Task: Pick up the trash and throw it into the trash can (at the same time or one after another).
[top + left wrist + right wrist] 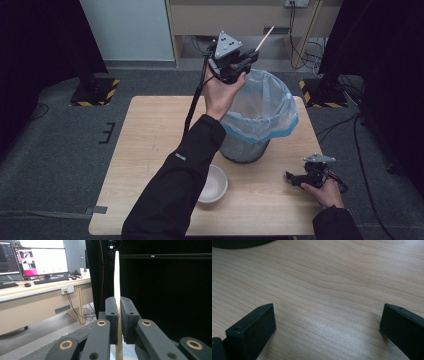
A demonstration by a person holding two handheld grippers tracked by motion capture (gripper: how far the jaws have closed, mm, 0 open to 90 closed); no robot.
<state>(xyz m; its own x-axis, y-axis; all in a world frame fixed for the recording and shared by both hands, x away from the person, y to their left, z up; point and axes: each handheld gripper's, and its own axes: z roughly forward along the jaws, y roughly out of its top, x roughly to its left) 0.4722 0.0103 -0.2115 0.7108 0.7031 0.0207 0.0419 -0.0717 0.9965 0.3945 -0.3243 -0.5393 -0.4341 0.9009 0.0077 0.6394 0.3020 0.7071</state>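
Note:
My left gripper (248,58) is raised above the far rim of a mesh waste bin (245,149) lined with a pale blue bag (265,107). It is shut on a thin pale wooden stick (265,38) that points up and to the right. In the left gripper view the stick (116,277) runs straight up between the two closed jaws of that gripper (119,305). My right gripper (290,178) rests low on the table (150,130) at the near right, jaws wide apart with bare wood between them (327,322).
A white bowl (212,183) sits on the table by the near edge, beside the left sleeve. The bin stands at the table's middle right. Beyond the table are a desk with monitors (41,261), cables on the floor, and black curtains on both sides.

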